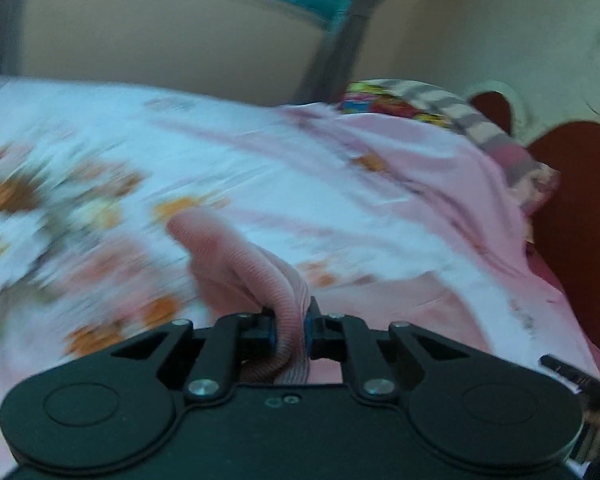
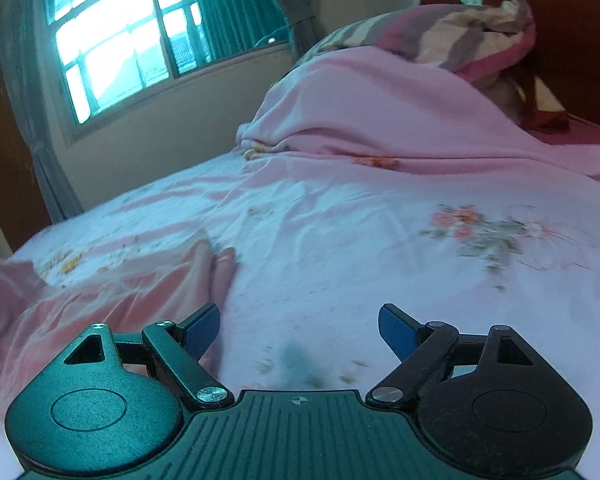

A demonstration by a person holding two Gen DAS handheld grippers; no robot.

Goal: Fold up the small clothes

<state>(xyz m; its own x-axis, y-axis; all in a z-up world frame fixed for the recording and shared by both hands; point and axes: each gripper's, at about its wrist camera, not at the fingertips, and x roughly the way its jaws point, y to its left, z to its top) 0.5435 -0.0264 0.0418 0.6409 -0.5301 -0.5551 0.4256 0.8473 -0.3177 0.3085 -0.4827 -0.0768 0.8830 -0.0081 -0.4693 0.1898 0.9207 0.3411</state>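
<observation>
Pinching the soft ribbed pink garment, your left tool is clamped tight; right tool gapes empty. Limp cloth — grab the free hem.

Home bedroom. Bed with pale pink floral cotton sheet; at the bed's head, a pink-and-grey striped pillow against a dark red-brown wooden headboard. Beyond the bed's far side, a multi-pane window with teal curtain in a beige wall.
</observation>
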